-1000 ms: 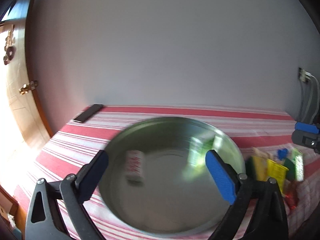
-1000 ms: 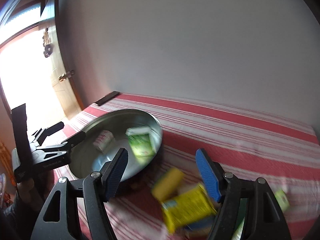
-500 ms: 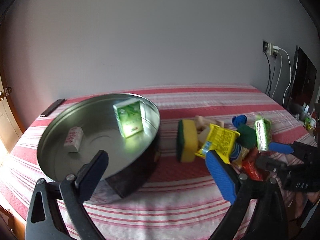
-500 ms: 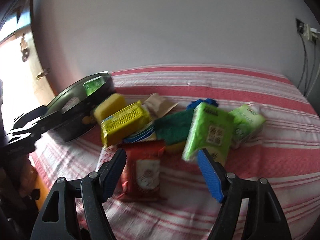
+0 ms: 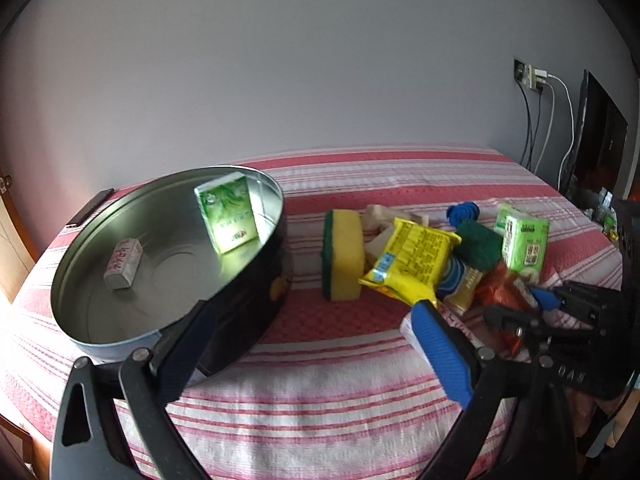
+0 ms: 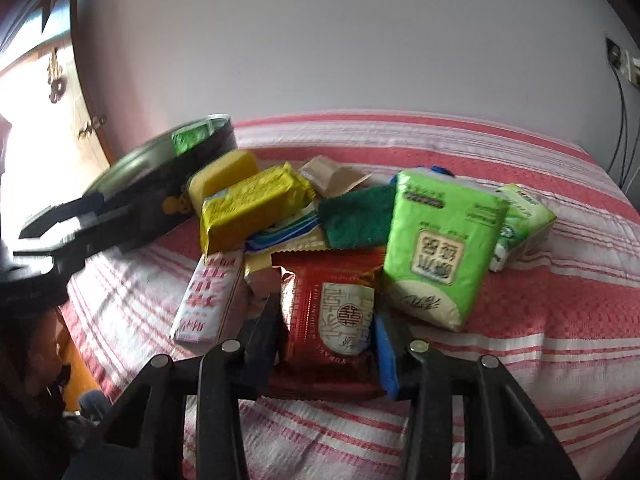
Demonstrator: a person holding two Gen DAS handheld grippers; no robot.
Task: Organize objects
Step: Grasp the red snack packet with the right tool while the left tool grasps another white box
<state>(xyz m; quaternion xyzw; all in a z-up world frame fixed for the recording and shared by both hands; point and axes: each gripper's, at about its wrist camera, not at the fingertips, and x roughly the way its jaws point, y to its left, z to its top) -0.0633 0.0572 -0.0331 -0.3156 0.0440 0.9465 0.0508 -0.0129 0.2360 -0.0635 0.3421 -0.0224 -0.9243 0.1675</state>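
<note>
A round metal tin (image 5: pixel 120 332) stands on the striped cloth at the left, holding a green tissue pack (image 5: pixel 226 212) and a small pink-and-white packet (image 5: pixel 122 264). My left gripper (image 5: pixel 320 340) is open and empty in front of the tin's right side. A heap of packets lies to the right. My right gripper (image 6: pixel 326 340) has closed around the red foil packet (image 6: pixel 332 312) at the heap's near edge, fingers against both its sides. My right gripper also shows in the left wrist view (image 5: pixel 532 304).
The heap holds a yellow sponge (image 5: pixel 344 256), a yellow packet (image 6: pixel 252 204), a large green tissue pack (image 6: pixel 440 256), a smaller green pack (image 6: pixel 520 224), a green scourer (image 6: pixel 356 216) and a pink-and-white box (image 6: pixel 208 296). A black bar (image 5: pixel 90 208) lies behind the tin. Cables hang at right.
My left gripper swung right from over the tin and now faces the heap. My right gripper moved from the tin side to the heap and closed in on the red foil packet.
</note>
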